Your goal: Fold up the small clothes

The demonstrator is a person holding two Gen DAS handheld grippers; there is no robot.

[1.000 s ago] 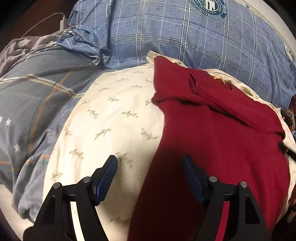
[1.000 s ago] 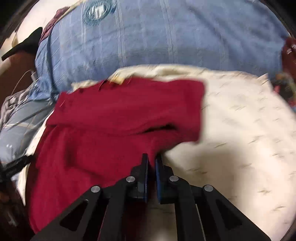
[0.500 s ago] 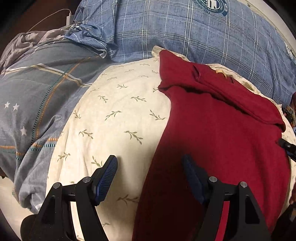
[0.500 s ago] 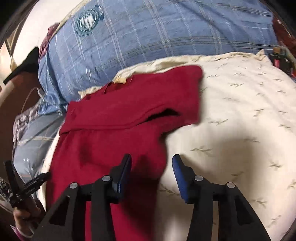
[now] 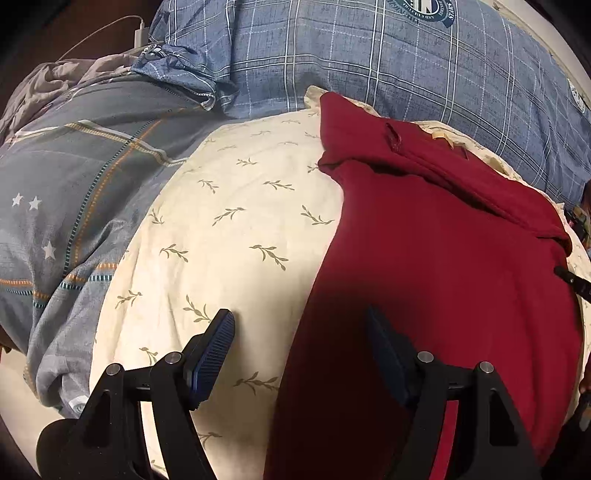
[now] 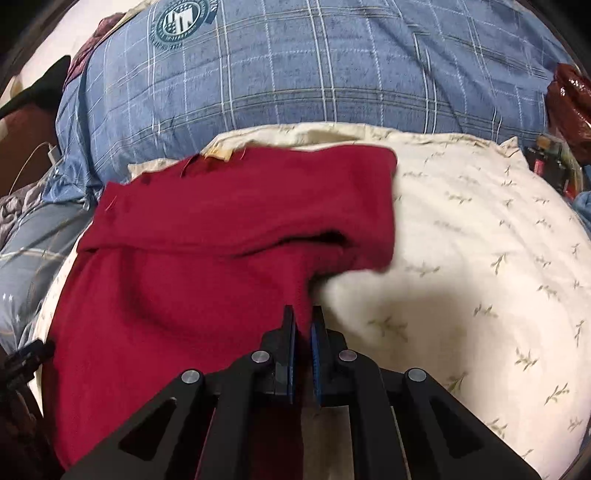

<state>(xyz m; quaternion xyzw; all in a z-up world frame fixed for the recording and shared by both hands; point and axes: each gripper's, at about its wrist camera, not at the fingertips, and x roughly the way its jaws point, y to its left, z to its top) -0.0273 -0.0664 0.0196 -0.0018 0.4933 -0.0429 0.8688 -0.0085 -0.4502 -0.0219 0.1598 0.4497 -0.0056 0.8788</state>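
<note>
A dark red garment lies spread on a cream leaf-print pillow, its top part folded down into a band. In the left wrist view my left gripper stands open over the garment's left edge, one finger above the pillow, the other above the red cloth. In the right wrist view my right gripper is shut on the right edge of the red garment, just below the folded sleeve, and a pinch of cloth rises between the pads.
A blue plaid pillow with a round emblem lies behind the cream pillow. A grey striped quilt with stars sits to the left, a white charger and cable beyond it. Red and dark clutter lies at the far right.
My right gripper opened, shifted along the garment's right edge, then closed on the cloth there. The left gripper stayed open and nearly still.
</note>
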